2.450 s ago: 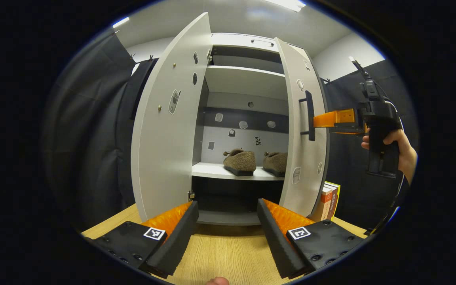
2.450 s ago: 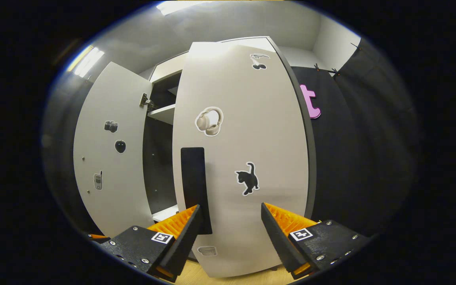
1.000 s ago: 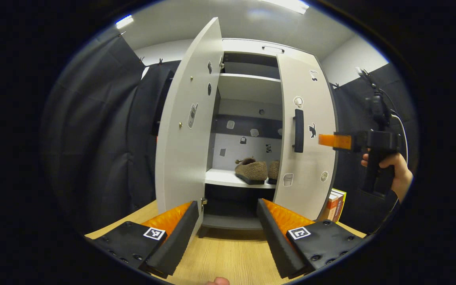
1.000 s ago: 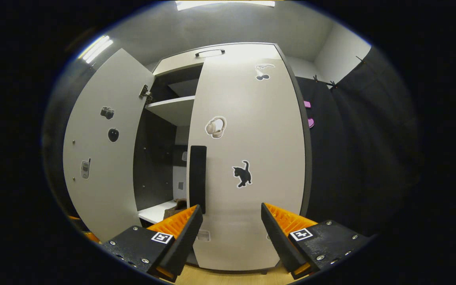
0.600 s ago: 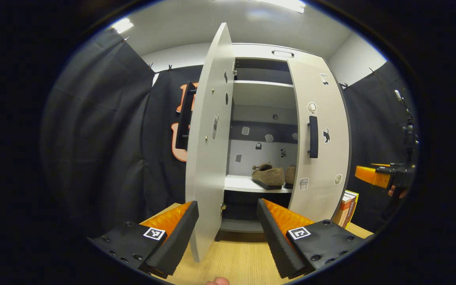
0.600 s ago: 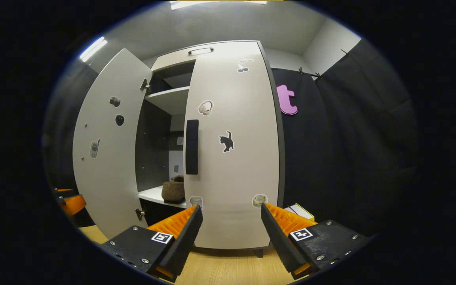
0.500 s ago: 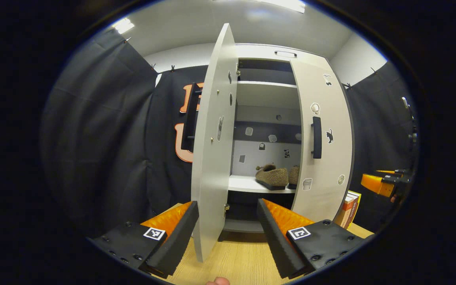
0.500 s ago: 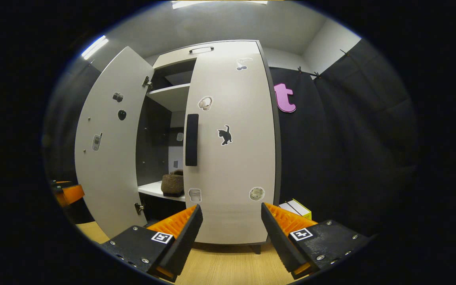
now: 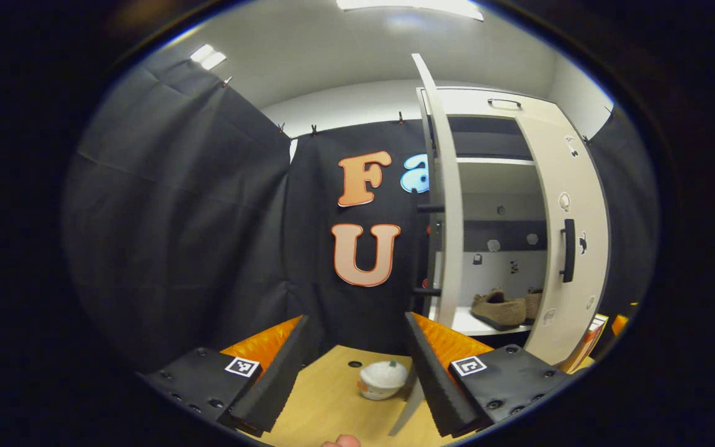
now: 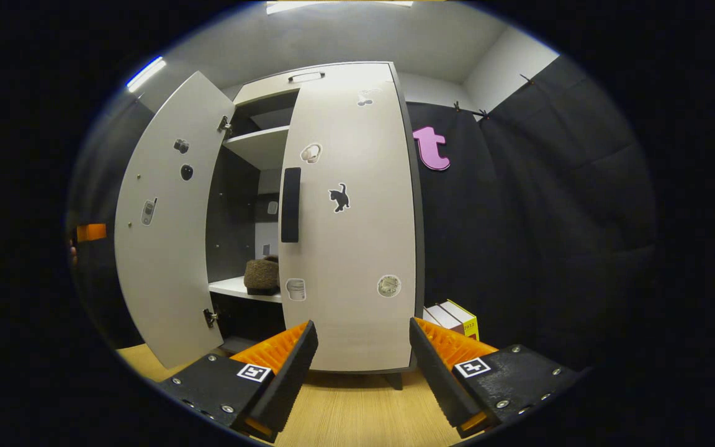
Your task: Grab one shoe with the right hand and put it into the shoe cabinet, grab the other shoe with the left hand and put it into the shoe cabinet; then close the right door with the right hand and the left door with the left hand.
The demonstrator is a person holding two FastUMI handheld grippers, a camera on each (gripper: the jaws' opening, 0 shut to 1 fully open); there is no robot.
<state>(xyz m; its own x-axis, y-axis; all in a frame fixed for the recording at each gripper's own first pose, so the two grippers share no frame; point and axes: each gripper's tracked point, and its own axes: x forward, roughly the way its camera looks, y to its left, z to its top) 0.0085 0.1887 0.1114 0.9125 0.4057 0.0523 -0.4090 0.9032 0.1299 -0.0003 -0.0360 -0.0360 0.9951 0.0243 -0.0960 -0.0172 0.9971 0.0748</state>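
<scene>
Fingers of the left hand-held gripper (image 9: 354,360) stand wide apart and hold nothing, level above the desk (image 9: 332,403) and pointed past the outer side of the left door (image 9: 447,205), which is seen edge-on and swung wide open; a small white cup (image 9: 382,379) sits on the desk between the fingers. The right hand-held gripper (image 10: 362,366) likewise hangs open and empty, level and set back from the shoe cabinet (image 10: 332,74), facing the right door (image 10: 348,217), which is closed or nearly so, with its dark handle (image 10: 290,205) untouched. Both brown shoes (image 9: 498,308) rest side by side on the white shelf (image 9: 463,321) inside. Books (image 10: 454,318) stand beside the cabinet's right side.
</scene>
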